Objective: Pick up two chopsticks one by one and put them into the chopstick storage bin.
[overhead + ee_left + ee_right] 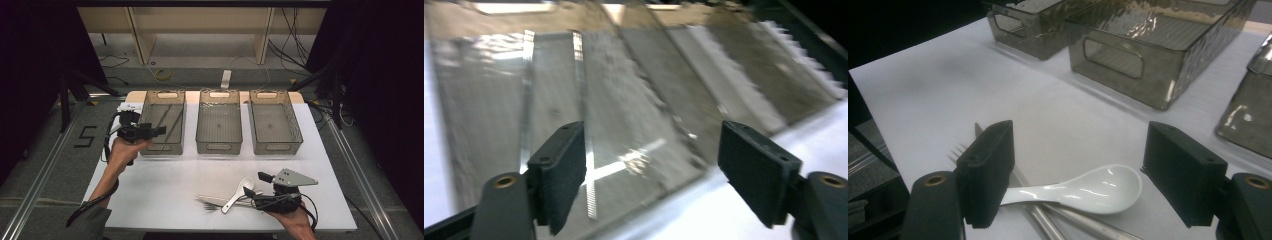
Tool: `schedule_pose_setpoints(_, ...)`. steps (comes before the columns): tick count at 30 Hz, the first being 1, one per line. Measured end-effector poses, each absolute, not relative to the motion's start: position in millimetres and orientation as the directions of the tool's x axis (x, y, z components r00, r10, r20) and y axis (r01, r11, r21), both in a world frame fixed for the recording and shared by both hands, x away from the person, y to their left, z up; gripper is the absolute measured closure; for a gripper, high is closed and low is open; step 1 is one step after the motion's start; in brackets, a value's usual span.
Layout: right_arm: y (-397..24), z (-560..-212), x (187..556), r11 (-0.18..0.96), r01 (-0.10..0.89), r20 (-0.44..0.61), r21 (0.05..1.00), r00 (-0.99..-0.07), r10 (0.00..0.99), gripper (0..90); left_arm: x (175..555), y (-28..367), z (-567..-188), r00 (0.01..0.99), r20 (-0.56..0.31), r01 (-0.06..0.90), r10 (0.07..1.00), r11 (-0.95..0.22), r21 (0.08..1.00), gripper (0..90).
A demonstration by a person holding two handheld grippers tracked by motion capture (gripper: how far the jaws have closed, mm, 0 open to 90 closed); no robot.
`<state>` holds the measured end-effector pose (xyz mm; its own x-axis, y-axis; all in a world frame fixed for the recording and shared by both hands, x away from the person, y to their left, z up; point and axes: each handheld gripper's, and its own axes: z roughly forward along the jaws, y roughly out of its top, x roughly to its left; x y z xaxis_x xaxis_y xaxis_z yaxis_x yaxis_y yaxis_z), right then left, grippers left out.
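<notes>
My left gripper (161, 131) hangs wide open and empty over the left smoky clear plastic bin (163, 122). My right gripper (1078, 175) is spread wide around the glossy white ceramic spoon (1088, 189), which lies on steel cutlery (212, 201) near the table's front edge, not gripped.

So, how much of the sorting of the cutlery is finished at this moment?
Done: thin dark sticks lie in the left smoky plastic bin; the open left tongs hang above it, holding nothing. In hand: the open right tongs straddle the white ceramic spoon, not yet gripping. Left: that spoon and the metal fork and utensils beneath it; the middle bin and right bin look empty.
</notes>
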<state>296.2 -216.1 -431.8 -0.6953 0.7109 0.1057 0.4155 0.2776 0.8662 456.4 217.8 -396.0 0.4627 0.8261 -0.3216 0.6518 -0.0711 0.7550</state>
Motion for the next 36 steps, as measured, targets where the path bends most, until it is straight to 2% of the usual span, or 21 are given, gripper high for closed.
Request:
schedule_pose_setpoints(9,-206,-432,298,0.283,0.428,0.129,0.858,-0.713,0.689,33.9,424,207,-405,0.529,-0.312,0.599,0.789,-0.088,0.796,23.3)
schedule_pose_setpoints(23,-180,-440,302,0.373,0.449,0.129,0.812,-0.761,0.636,62.4,382,200,-413,0.608,-0.290,0.529,0.740,-0.105,0.842,19.5)
schedule_pose_setpoints(27,-177,-442,303,0.377,0.454,0.140,0.807,-0.768,0.625,68.5,374,198,-413,0.621,-0.302,0.524,0.723,-0.097,0.846,18.5)
schedule_pose_setpoints(36,-172,-444,303,0.397,0.456,0.147,0.797,-0.783,0.604,79.9,360,191,-418,0.647,-0.262,0.505,0.716,-0.145,0.851,18.0)
